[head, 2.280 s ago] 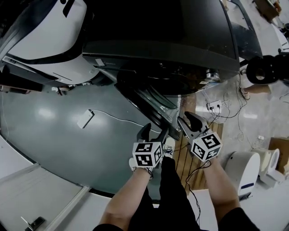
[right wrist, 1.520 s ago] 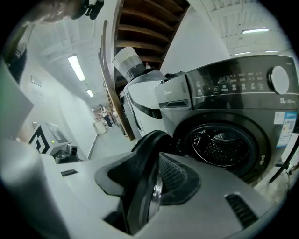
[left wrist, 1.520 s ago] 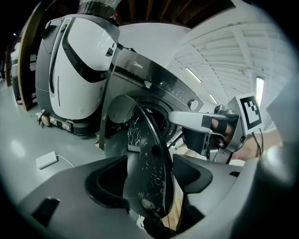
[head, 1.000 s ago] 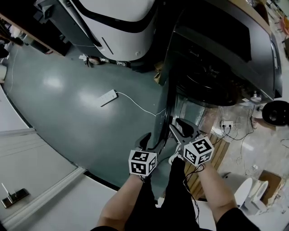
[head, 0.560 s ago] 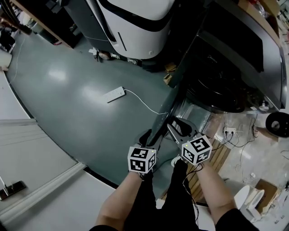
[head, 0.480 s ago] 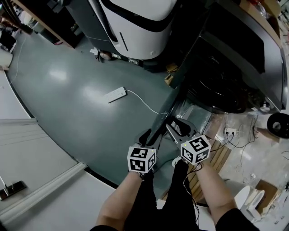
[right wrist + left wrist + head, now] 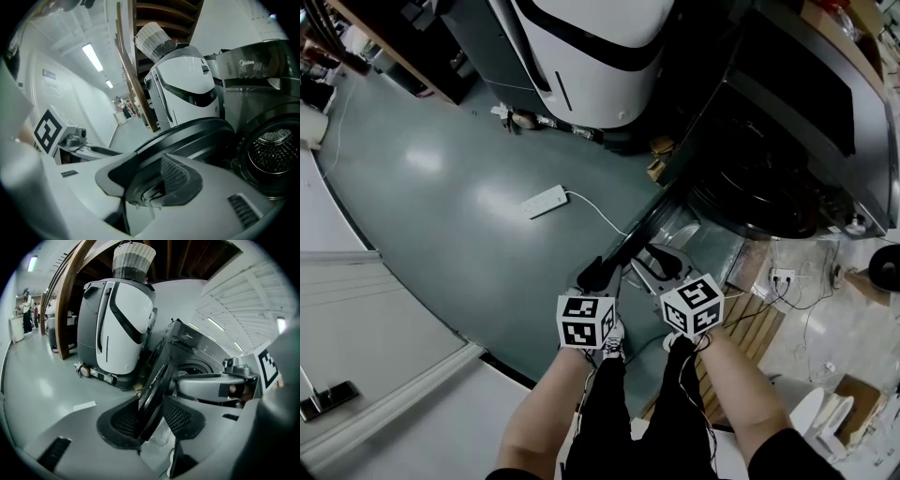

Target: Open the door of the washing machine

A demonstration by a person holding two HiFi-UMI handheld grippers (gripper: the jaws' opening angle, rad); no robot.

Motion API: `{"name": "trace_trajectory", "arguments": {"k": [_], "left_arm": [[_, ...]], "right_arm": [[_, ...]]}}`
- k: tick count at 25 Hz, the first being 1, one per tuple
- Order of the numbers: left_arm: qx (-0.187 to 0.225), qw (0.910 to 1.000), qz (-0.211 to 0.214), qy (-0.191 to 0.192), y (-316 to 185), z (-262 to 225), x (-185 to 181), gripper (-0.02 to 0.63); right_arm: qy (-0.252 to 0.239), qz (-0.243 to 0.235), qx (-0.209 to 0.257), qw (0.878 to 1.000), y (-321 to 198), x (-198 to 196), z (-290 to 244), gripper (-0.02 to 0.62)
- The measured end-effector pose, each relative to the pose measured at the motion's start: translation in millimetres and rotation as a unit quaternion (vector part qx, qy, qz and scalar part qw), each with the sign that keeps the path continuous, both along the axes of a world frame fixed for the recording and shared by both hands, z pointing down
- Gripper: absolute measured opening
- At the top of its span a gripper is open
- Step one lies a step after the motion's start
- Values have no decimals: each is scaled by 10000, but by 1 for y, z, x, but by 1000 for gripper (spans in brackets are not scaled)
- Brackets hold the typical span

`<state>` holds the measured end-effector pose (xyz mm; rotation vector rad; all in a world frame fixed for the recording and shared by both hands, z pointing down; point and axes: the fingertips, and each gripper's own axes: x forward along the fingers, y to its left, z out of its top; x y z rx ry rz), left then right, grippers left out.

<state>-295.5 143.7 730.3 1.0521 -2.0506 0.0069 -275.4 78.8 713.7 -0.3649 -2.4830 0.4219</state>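
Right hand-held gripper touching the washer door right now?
Touching. In the right gripper view, the door's dark rim runs between the jaws of the right hand-held gripper, which close against it with no gap showing.

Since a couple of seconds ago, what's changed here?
The door swung further open, toward the person, with the right tongs on its rim. The left tongs have just been closing and now clamp the door's edge. The right tongs' grip and the washing machine stayed as they were.

floor (image 7: 441,216): glossy grey-green | power strip (image 7: 543,201): white, on floor
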Motion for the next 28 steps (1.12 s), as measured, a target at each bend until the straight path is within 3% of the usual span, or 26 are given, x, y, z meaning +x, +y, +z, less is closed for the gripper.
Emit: {"name": "trace_trajectory", "arguments": {"k": [8, 12, 13, 14, 15, 16, 19, 28], "left_arm": [[-207, 9996, -93, -178, 13, -5, -22, 170], [-42, 9994, -151, -325, 15, -36, -19, 170], [72, 9993, -145, -349, 15, -49, -16, 160], [193, 9991, -130, -367, 17, -63, -12, 114], [312, 9988, -93, -374, 18, -77, -7, 69], [429, 9984, -22, -367, 20, -92, 0, 34], [723, 9959, 349, -406, 21, -137, 21, 18], [1231, 9730, 1401, -1360, -8, -258, 61, 17]], "right_arm": [[-89, 97, -91, 9999, 4, 0, -12, 163], [-229, 307, -52, 9993, -6, 2, -39, 159], [-282, 399, -24, 9988, -9, 3, -49, 114], [-341, 493, -3, 9982, -13, 6, -60, 30], [-413, 577, -1, 9975, -15, 9, -73, 22], [-498, 655, -1, 9966, -18, 13, -87, 18], [-756, 897, 97, 9930, -29, 28, -133, 18], [-1304, 1763, 648, 9735, -73, 105, -258, 17]]}}
